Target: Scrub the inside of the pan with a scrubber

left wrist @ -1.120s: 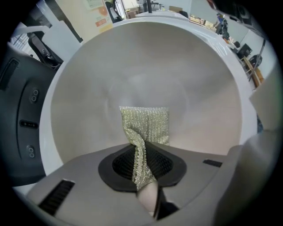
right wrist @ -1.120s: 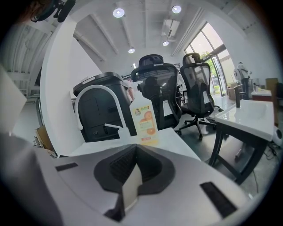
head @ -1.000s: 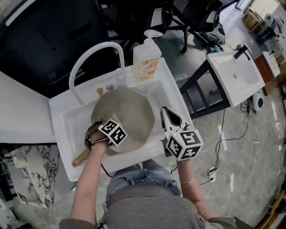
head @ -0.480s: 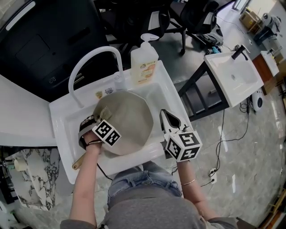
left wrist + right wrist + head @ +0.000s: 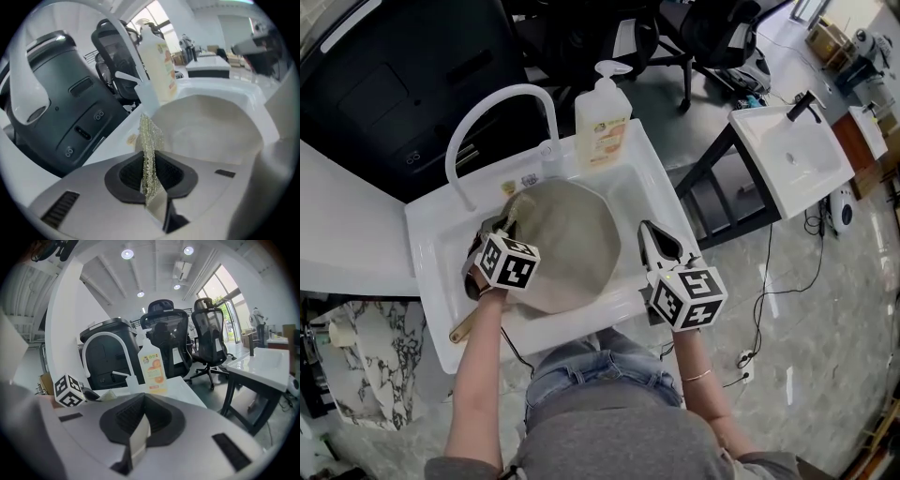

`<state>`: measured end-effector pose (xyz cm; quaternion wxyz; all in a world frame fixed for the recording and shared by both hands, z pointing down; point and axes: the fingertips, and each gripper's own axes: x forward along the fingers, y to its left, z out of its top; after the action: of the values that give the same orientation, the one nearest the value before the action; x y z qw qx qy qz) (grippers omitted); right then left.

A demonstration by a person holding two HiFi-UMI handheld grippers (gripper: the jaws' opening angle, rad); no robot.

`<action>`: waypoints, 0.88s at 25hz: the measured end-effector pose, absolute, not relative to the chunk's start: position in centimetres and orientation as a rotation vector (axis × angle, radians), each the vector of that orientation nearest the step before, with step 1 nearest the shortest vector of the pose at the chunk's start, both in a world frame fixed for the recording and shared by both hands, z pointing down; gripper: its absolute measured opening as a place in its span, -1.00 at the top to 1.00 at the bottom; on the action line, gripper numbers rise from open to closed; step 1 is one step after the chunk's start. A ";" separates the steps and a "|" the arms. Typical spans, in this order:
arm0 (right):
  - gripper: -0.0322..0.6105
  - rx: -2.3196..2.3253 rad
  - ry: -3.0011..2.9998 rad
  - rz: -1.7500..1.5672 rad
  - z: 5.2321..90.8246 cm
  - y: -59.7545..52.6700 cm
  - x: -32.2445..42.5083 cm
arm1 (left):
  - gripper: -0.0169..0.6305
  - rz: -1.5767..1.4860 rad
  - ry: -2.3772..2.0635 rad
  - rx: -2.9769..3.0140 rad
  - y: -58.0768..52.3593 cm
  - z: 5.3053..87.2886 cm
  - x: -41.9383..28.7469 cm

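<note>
Metallic mesh scrubber (image 5: 150, 140) pinched edge-on between the jaws of the left gripper (image 5: 502, 228), jaws clamped on it; the strip sticks out past the jaw tips; in the head view the scrubber (image 5: 514, 208) sits at the back-left rim of the pan (image 5: 567, 244); contact with the pan surface cannot be told; pan is pale grey, lies in the white sink (image 5: 427, 234) and fills most of the basin; wooden handle (image 5: 469, 328) points to the sink's front-left corner; right gripper (image 5: 649, 234) over the sink's right edge, just beside the pan rim; its jaws pressed together with nothing between them, confirmed in the right gripper view (image 5: 143, 420); soap bottle (image 5: 602, 127) with pump on the sink's back edge; white arched faucet (image 5: 487, 112) at the back-left.
</note>
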<state>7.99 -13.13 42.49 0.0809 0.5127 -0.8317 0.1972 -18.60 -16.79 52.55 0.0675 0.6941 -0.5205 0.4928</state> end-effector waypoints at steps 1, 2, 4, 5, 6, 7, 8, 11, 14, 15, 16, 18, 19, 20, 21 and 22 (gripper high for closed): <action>0.87 1.533 -2.488 0.589 42.3 -13.2 8.1 | 0.74 1.392 -1.547 2.098 -16.8 52.2 -17.9; 0.87 1.533 -2.490 0.588 42.2 -13.2 8.2 | 0.74 1.303 -1.520 2.105 -16.5 52.0 -17.0; 0.87 1.533 -2.494 0.584 42.1 -12.7 8.2 | 0.74 1.138 -1.451 2.120 -15.4 51.7 -15.3; 0.87 1.533 -2.495 0.582 42.1 -12.4 8.1 | 0.74 1.062 -1.410 2.124 -14.7 51.6 -14.4; 0.87 1.533 -2.495 0.582 42.0 -12.3 8.1 | 0.74 0.991 -1.364 2.122 -14.2 51.4 -13.5; 0.87 1.533 -2.494 0.585 41.9 -12.2 8.1 | 0.74 0.926 -1.314 2.115 -13.7 51.3 -12.5; 0.87 1.534 -2.492 0.589 41.8 -12.2 8.3 | 0.74 0.864 -1.259 2.103 -13.3 51.3 -11.4; 0.87 1.537 -2.498 0.603 41.4 -12.2 8.7 | 0.74 0.705 -1.069 2.042 -12.0 51.8 -8.3; 0.87 1.541 -2.511 0.607 41.1 -12.0 8.8 | 0.74 0.637 -0.872 1.967 -10.3 52.7 -6.0; 0.87 1.541 -2.512 0.606 41.0 -11.8 8.9 | 0.74 0.637 -0.811 1.948 -9.7 53.1 -5.3; 0.87 1.540 -2.512 0.605 41.0 -11.8 9.0 | 0.74 0.647 -0.760 1.934 -9.2 53.3 -4.9; 0.87 1.542 -2.511 0.605 40.9 -11.7 9.2 | 0.74 0.695 -0.681 1.915 -8.0 53.9 -4.5; 0.87 1.544 -2.511 0.605 40.8 -11.6 9.3 | 0.74 0.727 -0.646 1.905 -7.3 54.3 -4.6; 0.87 1.546 -2.510 0.605 40.8 -11.5 9.4 | 0.74 0.761 -0.612 1.894 -6.5 54.7 -4.7; 0.87 1.548 -2.508 0.605 40.8 -11.6 9.6 | 0.74 0.795 -0.585 1.884 -5.9 55.0 -4.8; 0.87 1.551 -2.505 0.608 40.7 -11.7 9.7 | 0.74 0.827 -0.569 1.876 -5.5 55.4 -5.0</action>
<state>9.74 -11.72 40.72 0.0665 0.5143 -0.8309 0.2016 -5.04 -5.47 55.36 0.4853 0.7709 -0.2339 0.3399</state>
